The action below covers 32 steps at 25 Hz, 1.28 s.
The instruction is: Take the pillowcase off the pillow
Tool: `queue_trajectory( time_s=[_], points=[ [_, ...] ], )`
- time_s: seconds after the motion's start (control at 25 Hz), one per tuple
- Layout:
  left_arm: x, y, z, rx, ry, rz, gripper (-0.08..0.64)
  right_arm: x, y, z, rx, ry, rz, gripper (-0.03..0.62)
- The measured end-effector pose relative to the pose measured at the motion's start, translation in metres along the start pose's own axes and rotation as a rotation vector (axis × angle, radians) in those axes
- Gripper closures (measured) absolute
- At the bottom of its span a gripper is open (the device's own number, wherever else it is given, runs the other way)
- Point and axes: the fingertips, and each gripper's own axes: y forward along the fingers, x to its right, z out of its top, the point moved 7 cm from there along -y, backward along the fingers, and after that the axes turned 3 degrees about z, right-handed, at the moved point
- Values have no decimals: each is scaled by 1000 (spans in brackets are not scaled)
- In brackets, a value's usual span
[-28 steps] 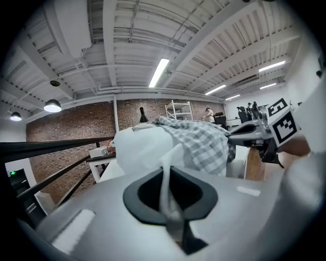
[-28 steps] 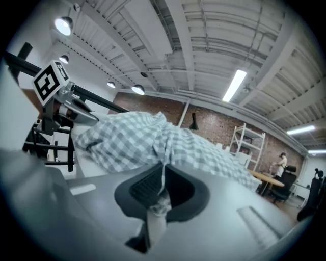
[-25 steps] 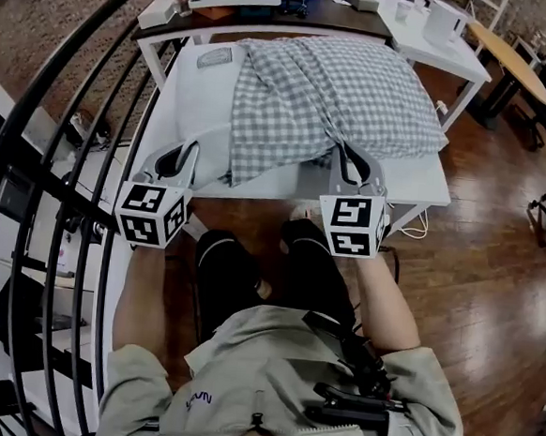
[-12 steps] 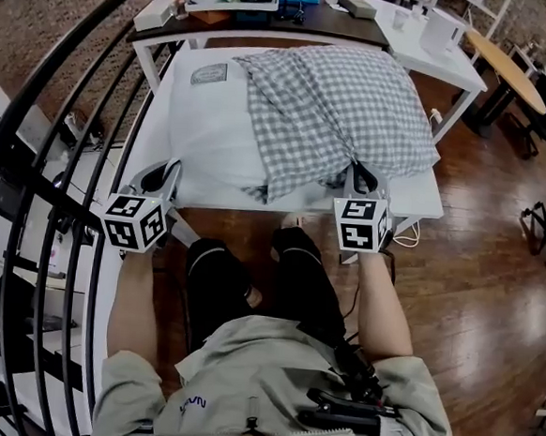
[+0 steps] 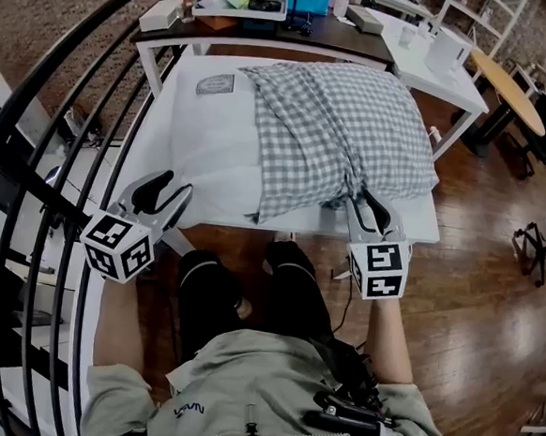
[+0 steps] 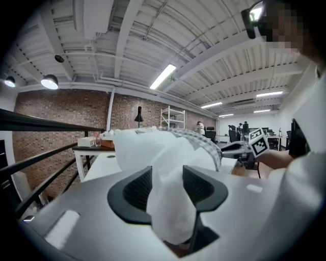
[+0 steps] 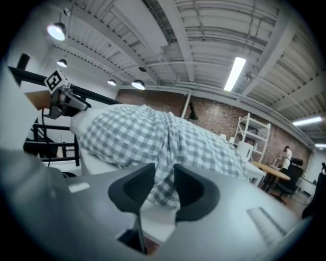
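Pillowcase (image 5: 337, 123) half off; both claws have just been opening, left claw (image 5: 167, 187) apart around pillow (image 5: 213, 142) at 7 o'clock, right claw (image 5: 368, 206) seemingly loose around hem (image 5: 343, 193), 5 o'clock. Reclamp deeper, pull apart.

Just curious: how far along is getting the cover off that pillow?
Partly done: the left of the pillow is bare; the pillowcase covers the rest. Between jaws that have just been opening, left claw has pillow cloth, right claw pillowcase cloth. To do: pulling it fully off.

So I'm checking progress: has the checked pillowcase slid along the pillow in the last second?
Yes. The pillowcase has slid right in the head view, away from the label on the pillow, baring more white.
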Motion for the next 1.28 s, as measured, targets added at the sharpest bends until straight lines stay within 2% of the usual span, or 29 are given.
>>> queue_trajectory(
  time_s=[0.16, 0.28, 0.4, 0.56, 0.64, 0.72, 0.76, 0.8, 0.88, 0.96, 1.08, 1.28],
  points=[
    [-9, -3, 50, 116, 51, 59, 359, 6, -31, 44, 137, -7, 67, 466],
    [-19, 28, 79, 117, 105, 105, 332, 15, -23, 85, 220, -42, 91, 466],
    [-24, 71, 99, 72, 144, 103, 298, 17, 7, 120, 247, -87, 118, 466],
    [-32, 130, 112, -26, 188, 105, 266, 23, 63, 161, 261, -11, 195, 466],
    [-40, 153, 106, -104, 183, 116, 239, 22, 88, 179, 249, 6, 224, 466],
    [-42, 166, 93, -170, 153, 99, 227, 15, 107, 193, 228, -24, 242, 466],
    [-39, 168, 86, -188, 144, 77, 249, 12, 116, 199, 217, -42, 250, 465],
    [-32, 168, 79, -197, 151, 50, 314, 8, 123, 204, 205, -57, 257, 455],
    [-13, 163, 66, -189, 215, 10, 443, 0, 137, 213, 181, -81, 269, 441],
    [8, 153, 57, -156, 291, 6, 504, -8, 150, 221, 157, -100, 277, 435],
    [31, 139, 46, -84, 386, 42, 523, -19, 169, 228, 93, -144, 277, 424],
    [48, 114, 44, 39, 468, 105, 532, -39, 207, 206, -143, -240, 287, 419]
  ],
)
